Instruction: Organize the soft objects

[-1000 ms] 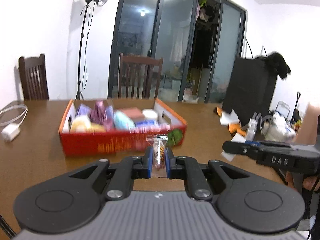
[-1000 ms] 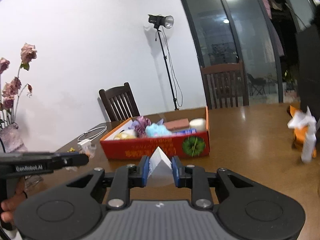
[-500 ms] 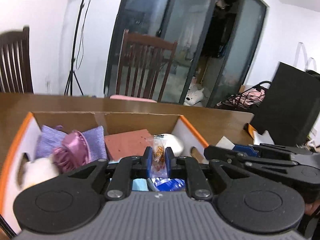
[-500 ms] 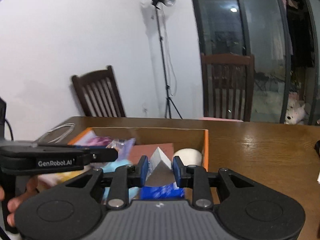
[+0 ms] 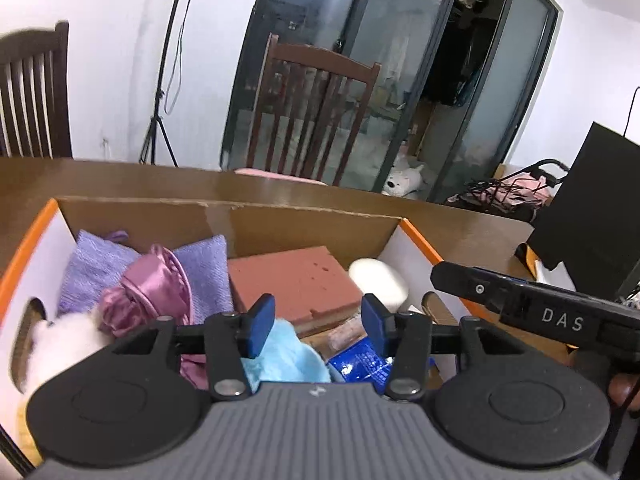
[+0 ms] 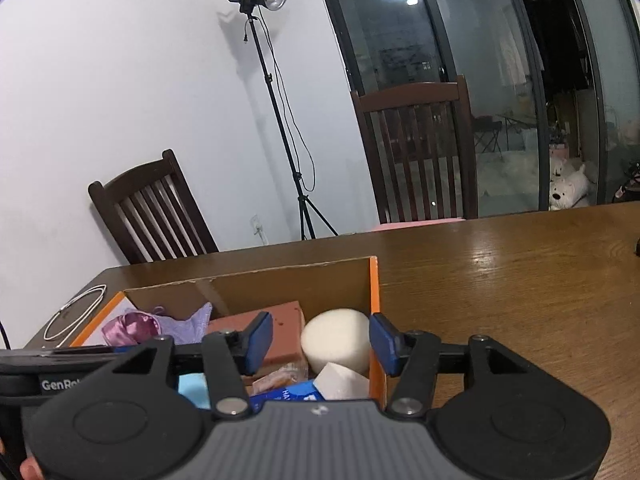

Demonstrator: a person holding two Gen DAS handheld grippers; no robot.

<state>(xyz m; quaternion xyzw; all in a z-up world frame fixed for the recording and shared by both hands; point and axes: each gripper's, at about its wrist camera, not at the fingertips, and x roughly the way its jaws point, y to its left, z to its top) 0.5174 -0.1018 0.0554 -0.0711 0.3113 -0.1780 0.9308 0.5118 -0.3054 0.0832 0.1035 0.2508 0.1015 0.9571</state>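
**Desk:** Both grippers hung over the cardboard box [image 5: 416, 236] — what were they doing, and where did the soft things lie from you?

**Caption:** Your left gripper [image 5: 318, 326] had its jaws opening with nothing between the blue pads; below and just ahead of them a small snack packet [image 5: 346, 334] lay loose on the pile, against the edge of the terracotta sponge block [image 5: 292, 280]. Your right gripper [image 6: 322, 338] was opening too, its pads gripping nothing, and a white triangular wedge [image 6: 340, 382] rested in the box's right-hand corner, touching the round white sponge [image 6: 336, 340] and the orange wall.

**Desk:** And outward from those two pieces?

**Caption:** Beside the packet lay a blue pack [image 5: 360, 364] and a light-blue fluffy cloth [image 5: 282, 352]; further left sat a pink satin pouch [image 5: 148, 292] on purple cloth [image 5: 96, 264], with a white fluffy thing at the far left wall, blurred. The box stood on the wooden table [image 6: 520, 280].

**Desk:** Which hand was better placed for whatever came after?

**Caption:** You held the right gripper over the right end of the box, the left over its middle. Judging from that, anything needing a nudge on the right was nearer your right hand; the left-side cloths were nearer your left.
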